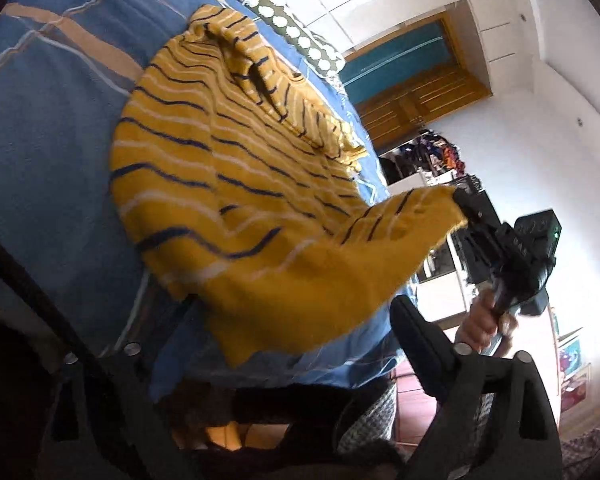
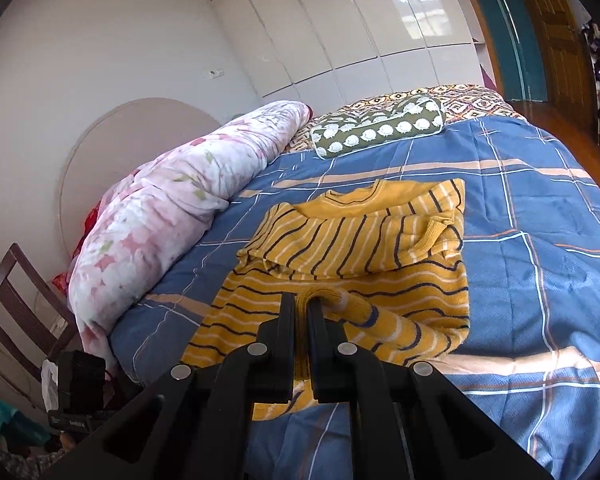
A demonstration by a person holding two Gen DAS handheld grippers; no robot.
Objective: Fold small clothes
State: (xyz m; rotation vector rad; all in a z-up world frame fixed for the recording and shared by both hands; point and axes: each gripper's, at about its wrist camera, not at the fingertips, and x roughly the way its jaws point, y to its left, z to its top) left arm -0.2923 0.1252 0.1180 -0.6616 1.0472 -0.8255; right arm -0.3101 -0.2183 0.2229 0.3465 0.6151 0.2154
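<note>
Both tools at sweater (image 2: 352, 248) hem: right tool (image 2: 302, 312) clamped on it; left tool (image 1: 284, 332) state unclear.

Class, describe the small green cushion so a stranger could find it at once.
Start at the bed with its blue checked sheet. Beyond the yellow sweater, toward the wardrobe, lies the cushion. It alone is olive green with rows of white dots, unlike the pink floral duvet beside it.

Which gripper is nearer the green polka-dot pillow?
Neither clearly: both grippers sit at the yellow striped sweater's near hem, across it from the pillow. Right gripper pinches the hem; left is lower left.
</note>
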